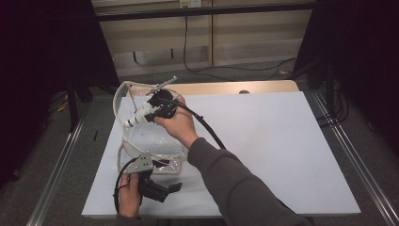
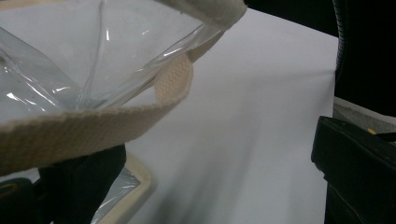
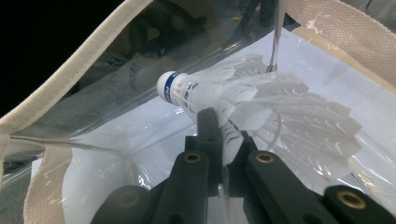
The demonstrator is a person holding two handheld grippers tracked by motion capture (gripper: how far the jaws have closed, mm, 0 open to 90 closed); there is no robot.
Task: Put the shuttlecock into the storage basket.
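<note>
A: Shuttlecock [image 3: 224, 100] — where is it, and what has it?

B: I've got it in the right gripper [image 3: 223, 140]. Jaws are nearly closed, pinching the white feather skirt from both sides. Cork end with the blue band points away from me, up and left in the right gripper view. From the high view the shuttlecock [image 1: 136, 116] sits over the open mouth of the bag [image 1: 155, 141], cork aimed left.

A: Bag details?

B: Clear plastic, beige webbing trim and strap [image 3: 60, 88]. It lies on the white sheet [image 1: 263, 141] on the left part of the table [image 1: 226, 88]. In the right gripper view the shuttlecock is inside the rim line, plastic wall behind and below it. I can't tell if it touches the plastic.

A: Left side?

B: Left gripper [image 1: 157, 188] is at the near edge of the bag, just beside the near rim, held by my left hand [image 1: 129, 193]. In its own view the jaws stand wide apart, one at each bottom corner. Bag strap [image 2: 70, 130] runs across in front, above the left jaw. Can't tell whether the jaw touches it. Nothing clamped between them.

A: Right hand?

B: Right hand [image 1: 178, 125] is over the bag, sleeve [image 1: 235, 183] crossing the sheet.
</note>
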